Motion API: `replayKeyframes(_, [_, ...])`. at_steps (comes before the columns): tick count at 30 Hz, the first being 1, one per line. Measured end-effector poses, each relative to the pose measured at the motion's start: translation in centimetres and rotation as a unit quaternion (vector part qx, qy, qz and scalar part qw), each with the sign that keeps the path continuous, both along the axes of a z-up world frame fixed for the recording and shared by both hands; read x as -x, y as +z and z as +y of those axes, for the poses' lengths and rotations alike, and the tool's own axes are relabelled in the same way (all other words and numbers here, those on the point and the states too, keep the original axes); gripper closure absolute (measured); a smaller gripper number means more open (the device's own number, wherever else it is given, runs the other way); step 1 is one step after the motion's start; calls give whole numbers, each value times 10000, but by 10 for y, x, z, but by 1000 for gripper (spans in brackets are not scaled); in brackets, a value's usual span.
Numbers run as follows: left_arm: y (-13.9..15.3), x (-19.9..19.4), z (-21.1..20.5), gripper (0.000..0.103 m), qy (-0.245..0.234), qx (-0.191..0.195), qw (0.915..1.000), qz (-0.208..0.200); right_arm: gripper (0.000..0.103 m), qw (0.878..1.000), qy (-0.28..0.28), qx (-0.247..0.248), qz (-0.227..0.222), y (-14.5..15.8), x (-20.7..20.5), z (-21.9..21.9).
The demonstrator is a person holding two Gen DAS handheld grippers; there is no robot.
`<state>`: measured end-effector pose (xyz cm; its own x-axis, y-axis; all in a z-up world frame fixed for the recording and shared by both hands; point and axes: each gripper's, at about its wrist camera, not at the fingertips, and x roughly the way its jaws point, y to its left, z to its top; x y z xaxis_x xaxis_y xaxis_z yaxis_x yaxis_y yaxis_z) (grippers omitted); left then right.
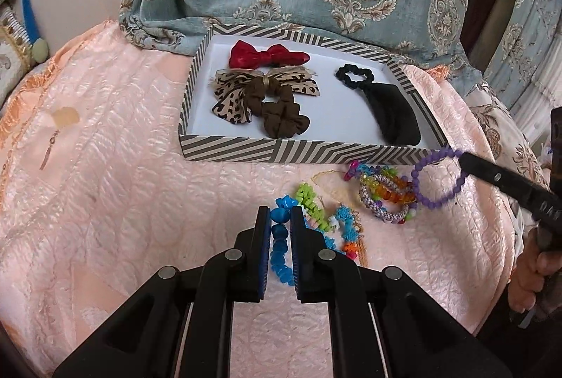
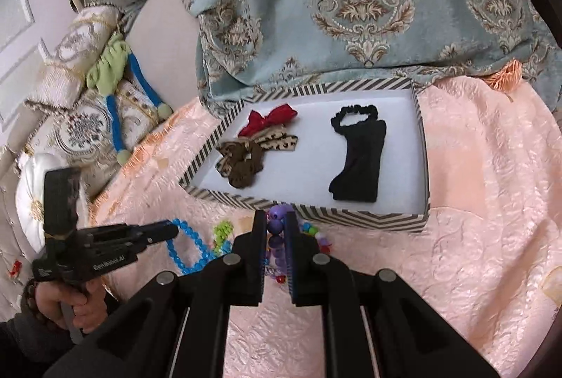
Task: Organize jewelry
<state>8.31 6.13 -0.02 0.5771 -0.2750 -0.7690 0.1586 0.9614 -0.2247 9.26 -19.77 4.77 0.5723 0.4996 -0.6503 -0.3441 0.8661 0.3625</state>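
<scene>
Two beaded bracelets are coming off the quilt at once, by our reading, so we are judging the sorting to be partly through. Inside the shallow striped cardboard tray we are already seeing the fabric hair pieces laid out: a red satin bow, a leopard-print ribbon bow, a brown ruffled scrunchie and a black scrunchie with a long black cloth tail. No beaded piece is lying in the tray yet.

We are clamping the left gripper on a chunky bright-blue bead bracelet; its jaws are pressing together on the beads near the tips, and the rest of the loop is hanging back between the fingers. We are clamping the right gripper on a purple round-bead bracelet in the same way, with the loop trailing down between its jaws. From the left wrist view that purple loop is dangling from the right tips just beside the tray's near right corner.

What we are leaving on the peach quilted bedspread is a small heap near the tray's front wall: a lime-green bead bracelet, a lilac woven bangle and an orange and green bead bracelet, tangled with smaller bits we cannot make out. We are expecting those to need moving too.
</scene>
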Motion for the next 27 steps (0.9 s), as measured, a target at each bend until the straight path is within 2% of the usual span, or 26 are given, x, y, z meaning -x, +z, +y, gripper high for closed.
replayKeyframes(4, [1,-1,-3,103,12,-32,10000,-21,93,9995,-35,241,205,-11,-2,3])
replayKeyframes(13, [-1,-3,2,103,154,-79,9999,6,93,9989,-72,405,230,-13,0,5])
replayKeyframes(27, [0,-2,1,103,191,-153,9997,-50,93,9992,-29,394,102,-8,3,6])
